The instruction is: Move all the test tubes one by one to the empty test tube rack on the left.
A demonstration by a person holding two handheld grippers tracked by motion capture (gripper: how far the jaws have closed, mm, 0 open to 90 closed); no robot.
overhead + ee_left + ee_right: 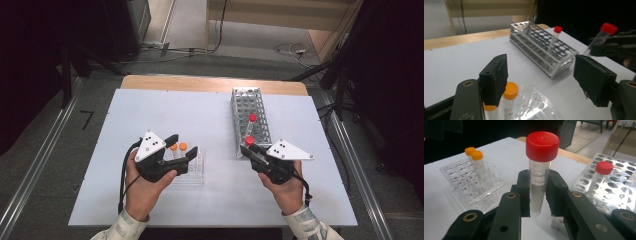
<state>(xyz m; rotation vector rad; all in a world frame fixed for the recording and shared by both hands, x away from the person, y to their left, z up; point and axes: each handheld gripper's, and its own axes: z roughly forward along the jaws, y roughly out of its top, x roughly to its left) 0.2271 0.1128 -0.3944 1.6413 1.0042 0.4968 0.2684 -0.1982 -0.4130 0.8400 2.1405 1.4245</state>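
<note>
A red-capped tube (539, 173) is pinched upright between the pressed-in jaws of the right gripper (539, 195), gripped at mid-body so that its ribbed cap and tapered tip stay free, presumably for lowering into a hole. Beside those jaws stands the perforated metal rack (621, 182), where another red-capped tube (601, 176) is seated at a slant. The jaws of the left gripper (541, 80) are spread, with nothing pinched; below its near jaw, two orange-capped tubes (507, 100) are kept in a clear plastic rack (534, 105).
</note>
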